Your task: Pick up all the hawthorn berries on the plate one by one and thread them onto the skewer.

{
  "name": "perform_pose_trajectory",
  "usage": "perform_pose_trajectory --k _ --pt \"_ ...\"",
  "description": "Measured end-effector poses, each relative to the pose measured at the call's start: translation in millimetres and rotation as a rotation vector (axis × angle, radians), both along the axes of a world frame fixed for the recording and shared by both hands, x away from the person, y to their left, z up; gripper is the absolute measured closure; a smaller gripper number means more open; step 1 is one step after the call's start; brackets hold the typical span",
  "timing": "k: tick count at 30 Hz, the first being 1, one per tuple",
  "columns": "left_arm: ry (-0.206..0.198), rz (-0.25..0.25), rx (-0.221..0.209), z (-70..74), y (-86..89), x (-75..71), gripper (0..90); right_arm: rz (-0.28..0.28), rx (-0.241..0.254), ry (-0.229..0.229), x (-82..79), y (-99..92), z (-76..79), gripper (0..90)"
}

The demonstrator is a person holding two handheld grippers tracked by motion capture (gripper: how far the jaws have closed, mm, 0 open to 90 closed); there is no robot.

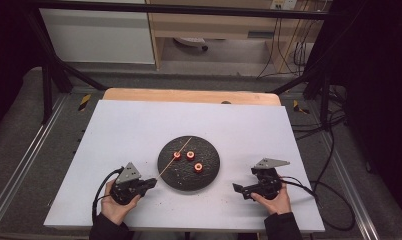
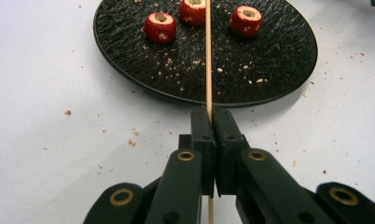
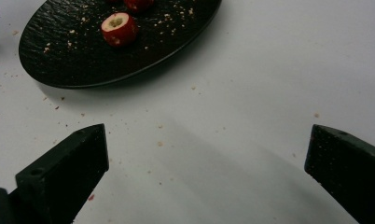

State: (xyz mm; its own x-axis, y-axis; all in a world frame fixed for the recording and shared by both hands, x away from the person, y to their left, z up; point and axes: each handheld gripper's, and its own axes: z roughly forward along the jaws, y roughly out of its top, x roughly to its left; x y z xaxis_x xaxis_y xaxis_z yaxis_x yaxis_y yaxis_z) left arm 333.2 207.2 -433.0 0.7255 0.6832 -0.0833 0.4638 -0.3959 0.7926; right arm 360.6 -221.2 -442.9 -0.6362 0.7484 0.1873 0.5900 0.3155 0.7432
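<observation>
While your left tongs (image 2: 209,116) sit clamped tight on the near end of the wooden skewer (image 2: 208,60), nothing is threaded yet, so this job looks barely begun. You've got the skewer aimed out over the black plate (image 1: 211,172), its far end reaching past the rim at the back. Three cored red fruit pieces lie on that plate: one (image 2: 160,26) left of the stick, one (image 2: 245,20) right of it, and the middle one (image 2: 192,11) just beside the stick or under it, hard to tell which. Your right tongs (image 3: 206,163) are spread wide and carrying nothing, hovering over the white bench (image 1: 139,125) just right of the plate. By my read, all three pieces await spearing, and the free tongs will likely need to steady each one.
</observation>
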Motion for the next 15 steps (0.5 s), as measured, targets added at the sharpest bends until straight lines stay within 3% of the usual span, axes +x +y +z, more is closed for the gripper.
perform_pose_trajectory --k 4,9,15 --pt "-0.011 0.002 -0.006 0.8 1.0 -0.8 88.0 0.028 -0.027 0.002 3.6 17.4 6.9 0.6" --pt "-0.017 0.004 -0.012 1.9 2.7 -1.7 88.0 0.067 -0.024 -0.013 9.2 39.8 18.0 1.2" --pt "-0.021 0.008 -0.012 1.8 2.5 -2.3 88.0 0.1 -0.074 0.005 24.0 69.4 29.5 3.4"
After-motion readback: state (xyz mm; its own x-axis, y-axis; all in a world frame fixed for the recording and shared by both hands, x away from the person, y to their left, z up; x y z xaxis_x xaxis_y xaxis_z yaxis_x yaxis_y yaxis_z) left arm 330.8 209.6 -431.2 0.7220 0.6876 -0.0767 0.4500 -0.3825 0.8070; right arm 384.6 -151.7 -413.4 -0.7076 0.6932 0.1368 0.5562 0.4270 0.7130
